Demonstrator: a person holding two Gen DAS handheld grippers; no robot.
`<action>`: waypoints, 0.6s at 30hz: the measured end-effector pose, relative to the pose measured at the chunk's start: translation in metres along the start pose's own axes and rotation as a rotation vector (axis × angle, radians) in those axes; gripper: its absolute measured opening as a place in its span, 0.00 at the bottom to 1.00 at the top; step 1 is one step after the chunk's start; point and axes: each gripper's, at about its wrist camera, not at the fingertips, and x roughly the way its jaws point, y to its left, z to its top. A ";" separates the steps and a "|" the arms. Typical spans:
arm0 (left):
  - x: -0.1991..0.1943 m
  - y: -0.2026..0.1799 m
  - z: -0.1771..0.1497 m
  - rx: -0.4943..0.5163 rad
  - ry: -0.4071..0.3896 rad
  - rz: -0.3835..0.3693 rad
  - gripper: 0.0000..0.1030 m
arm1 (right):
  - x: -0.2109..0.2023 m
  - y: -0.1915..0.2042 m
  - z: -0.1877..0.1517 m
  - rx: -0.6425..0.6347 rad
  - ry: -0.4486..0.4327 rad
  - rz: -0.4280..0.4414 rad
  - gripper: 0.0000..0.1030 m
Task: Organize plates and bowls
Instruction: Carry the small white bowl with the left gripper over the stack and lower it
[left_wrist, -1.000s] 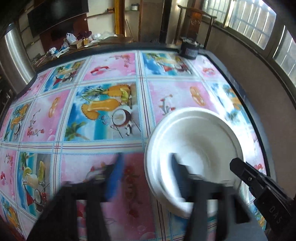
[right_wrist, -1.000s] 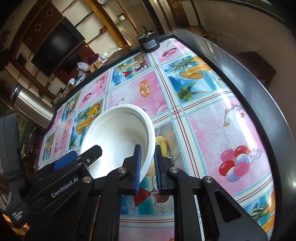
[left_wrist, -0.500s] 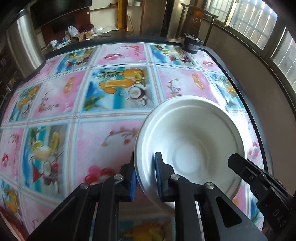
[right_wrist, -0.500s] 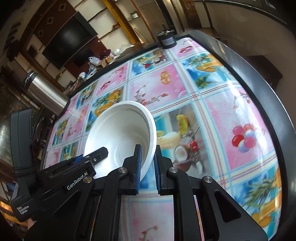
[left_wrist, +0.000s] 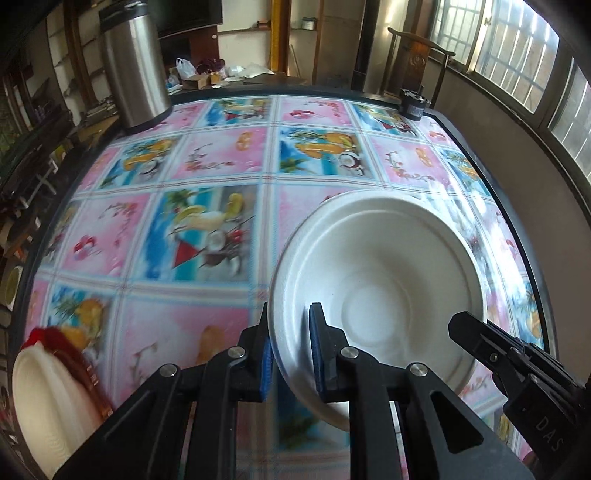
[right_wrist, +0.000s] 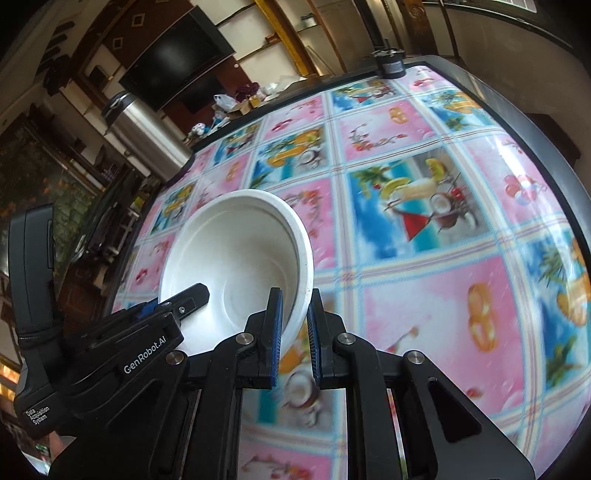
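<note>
The left tool (left_wrist: 290, 347) is clamped on the near left rim of a white bowl (left_wrist: 384, 288), one blue pad inside and one outside, in the lower middle of the left wrist view. The bowl fills the lower right of the frame above the patterned worktop (left_wrist: 207, 177). A stack of white plates (left_wrist: 48, 402) sits at the lower left edge, and a steel flask (left_wrist: 135, 62) stands at the upper left.

In the right wrist view, the right tool (right_wrist: 295, 332) pinches the bowl (right_wrist: 236, 258) by its right rim, at lower centre. The left tool (right_wrist: 192, 295) enters from the lower left.
</note>
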 end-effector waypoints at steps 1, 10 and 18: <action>-0.007 0.006 -0.005 -0.008 -0.009 0.002 0.16 | -0.003 0.008 -0.006 -0.011 0.000 0.008 0.12; -0.071 0.088 -0.048 -0.125 -0.094 0.073 0.16 | -0.023 0.093 -0.043 -0.142 0.004 0.100 0.12; -0.115 0.166 -0.082 -0.256 -0.142 0.195 0.16 | -0.003 0.182 -0.076 -0.271 0.071 0.237 0.12</action>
